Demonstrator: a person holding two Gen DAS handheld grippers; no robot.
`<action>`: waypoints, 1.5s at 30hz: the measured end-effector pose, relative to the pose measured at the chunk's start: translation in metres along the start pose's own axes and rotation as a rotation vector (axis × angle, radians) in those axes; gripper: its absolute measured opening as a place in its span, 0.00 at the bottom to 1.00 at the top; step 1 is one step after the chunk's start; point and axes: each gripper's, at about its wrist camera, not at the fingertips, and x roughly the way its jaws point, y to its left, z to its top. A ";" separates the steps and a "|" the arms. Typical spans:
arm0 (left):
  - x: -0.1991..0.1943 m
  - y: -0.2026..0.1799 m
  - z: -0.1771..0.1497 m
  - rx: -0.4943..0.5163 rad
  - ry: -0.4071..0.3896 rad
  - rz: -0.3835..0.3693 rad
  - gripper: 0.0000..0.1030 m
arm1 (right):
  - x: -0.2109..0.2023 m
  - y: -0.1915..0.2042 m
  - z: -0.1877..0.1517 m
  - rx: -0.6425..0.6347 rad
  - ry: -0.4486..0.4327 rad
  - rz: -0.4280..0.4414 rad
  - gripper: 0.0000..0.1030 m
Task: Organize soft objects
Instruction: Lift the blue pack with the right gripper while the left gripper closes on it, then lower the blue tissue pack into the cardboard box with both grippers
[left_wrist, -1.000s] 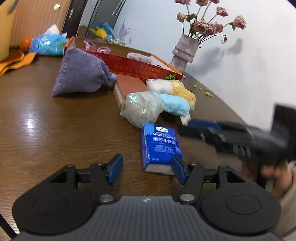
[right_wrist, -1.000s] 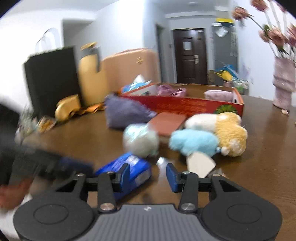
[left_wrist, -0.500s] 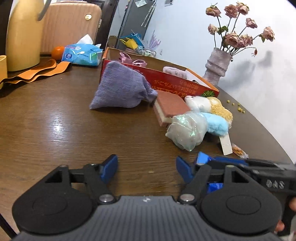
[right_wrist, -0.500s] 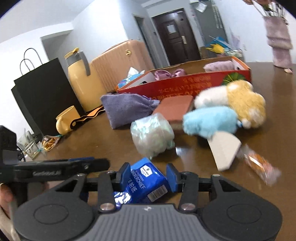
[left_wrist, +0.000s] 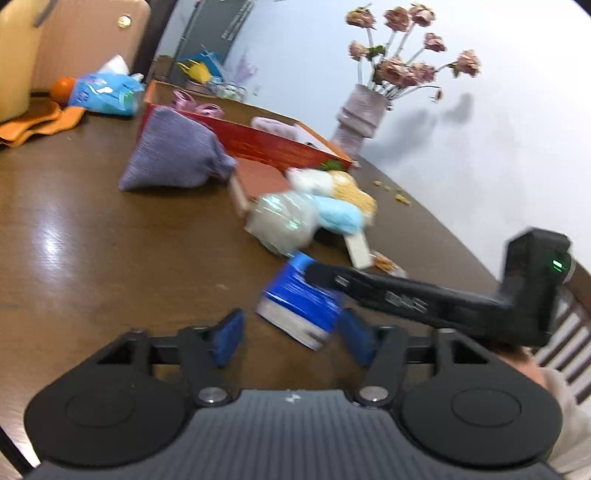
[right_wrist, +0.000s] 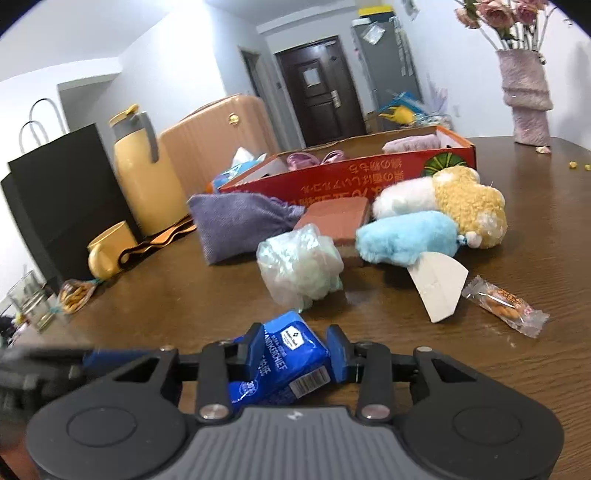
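Note:
My right gripper (right_wrist: 295, 350) is shut on a blue handkerchief tissue pack (right_wrist: 284, 358) and holds it just above the table; the pack also shows in the left wrist view (left_wrist: 299, 302), with the right gripper (left_wrist: 321, 275) across it. My left gripper (left_wrist: 291, 336) is open and empty, just in front of the pack. Beyond lie a clear bag of pale stuffing (right_wrist: 299, 269), a blue plush (right_wrist: 406, 236), a yellow-and-white plush (right_wrist: 461, 206), a purple cloth pouch (right_wrist: 236, 225) and a red cardboard box (right_wrist: 369, 173) with pink items inside.
A brick-red sponge block (right_wrist: 332, 218), a white paper tag (right_wrist: 439, 284) and a wrapped snack (right_wrist: 506, 302) lie on the brown table (right_wrist: 535, 236). A vase of flowers (right_wrist: 524, 96) stands far right. A yellow jug (right_wrist: 140, 170), yellow mug (right_wrist: 107, 254) and black bag (right_wrist: 55, 192) are left.
My right gripper closed on the tissue pack and lifted it off the table. The left gripper swung about and now faces the held pack.

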 end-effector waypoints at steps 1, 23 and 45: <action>0.002 0.000 -0.001 -0.013 0.000 -0.006 0.50 | 0.001 0.001 0.000 0.005 -0.003 -0.006 0.35; 0.027 0.036 0.014 -0.236 0.023 -0.045 0.33 | -0.006 -0.033 0.001 0.203 0.116 0.155 0.31; 0.068 0.010 0.228 0.081 -0.190 -0.059 0.22 | 0.019 -0.045 0.195 0.035 -0.131 0.148 0.18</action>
